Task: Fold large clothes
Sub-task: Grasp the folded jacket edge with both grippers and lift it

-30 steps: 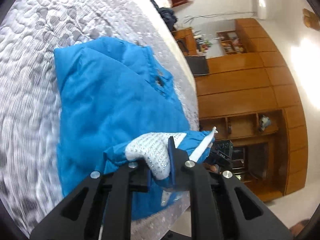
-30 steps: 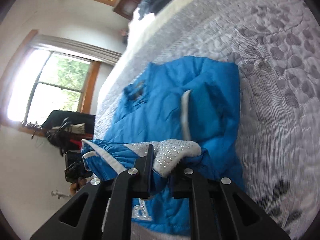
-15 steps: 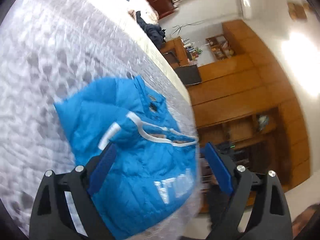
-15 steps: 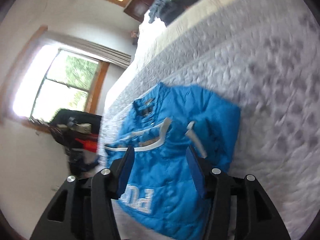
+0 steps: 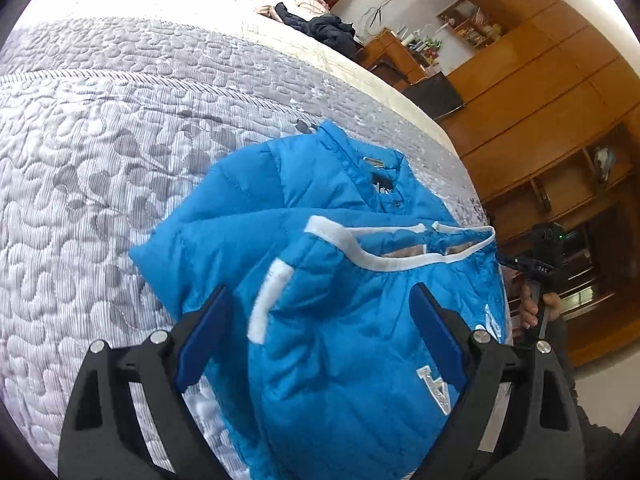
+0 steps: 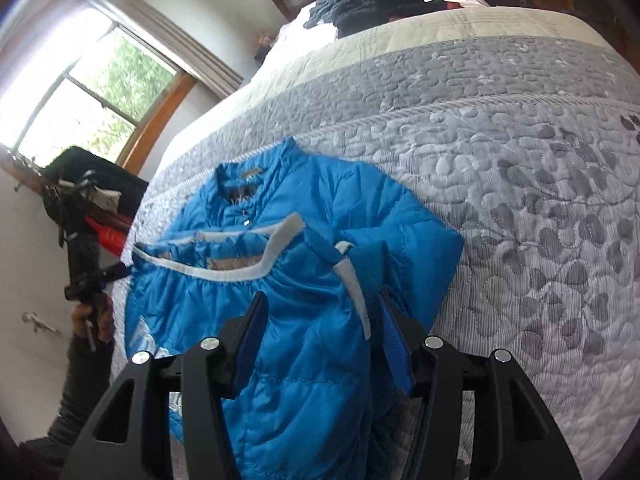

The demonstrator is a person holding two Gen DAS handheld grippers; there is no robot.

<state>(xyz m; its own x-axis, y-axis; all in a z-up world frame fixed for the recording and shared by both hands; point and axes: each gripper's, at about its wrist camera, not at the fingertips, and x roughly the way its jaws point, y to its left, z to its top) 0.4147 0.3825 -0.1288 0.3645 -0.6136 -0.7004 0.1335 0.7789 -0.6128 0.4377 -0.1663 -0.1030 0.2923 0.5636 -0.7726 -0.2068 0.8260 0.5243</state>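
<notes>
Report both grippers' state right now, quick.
Left gripper: open, holding nothing, above the blue jacket.
Right gripper: open, holding nothing, over the same jacket.

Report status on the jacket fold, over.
Left gripper open, right gripper open, both empty above the blue jacket. Jacket folded over on the quilted bed, white-trimmed hem on top. Nothing in the way.

Both wrist views look down closely (from opposite sides) at jacket (image 5: 320, 300).
</notes>
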